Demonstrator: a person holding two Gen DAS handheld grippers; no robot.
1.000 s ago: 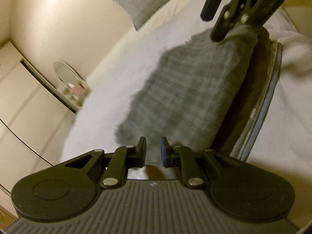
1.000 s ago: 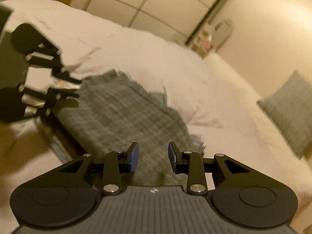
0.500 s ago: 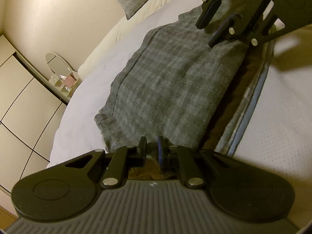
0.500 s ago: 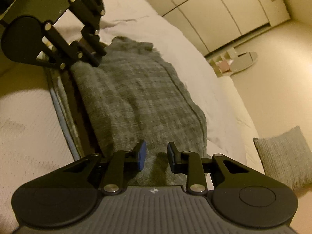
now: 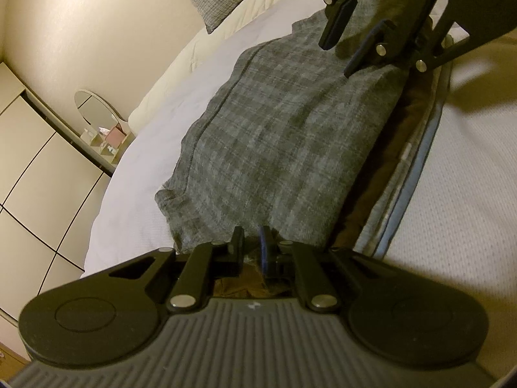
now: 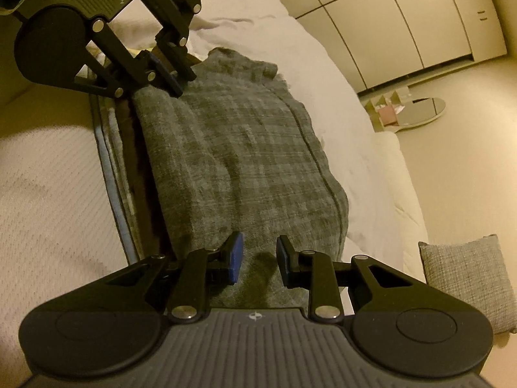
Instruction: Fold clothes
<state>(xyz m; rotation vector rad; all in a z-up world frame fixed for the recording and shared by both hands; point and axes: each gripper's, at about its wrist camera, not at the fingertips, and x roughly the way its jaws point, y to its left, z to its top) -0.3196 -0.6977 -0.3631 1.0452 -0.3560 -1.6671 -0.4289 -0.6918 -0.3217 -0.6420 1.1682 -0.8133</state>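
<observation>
Grey checked garment (image 5: 290, 135) lying folded on the bed (image 5: 155, 161), a tool at each end

The left tool (image 5: 251, 247) has its fingers drawn close together on the near edge of the garment, gripping the cloth. The right tool (image 6: 257, 258) hangs just over the opposite end with its blue-padded fingers (image 6: 234, 257) spread apart, holding nothing. The garment sits atop a darker brown layer (image 5: 387, 174) and a blue-edged mat (image 5: 416, 174) on the white cover. A grey cushion (image 6: 468, 281) lies toward the head of the bed, and a round mirror (image 5: 93, 110) stands on a ledge by the cupboards
</observation>
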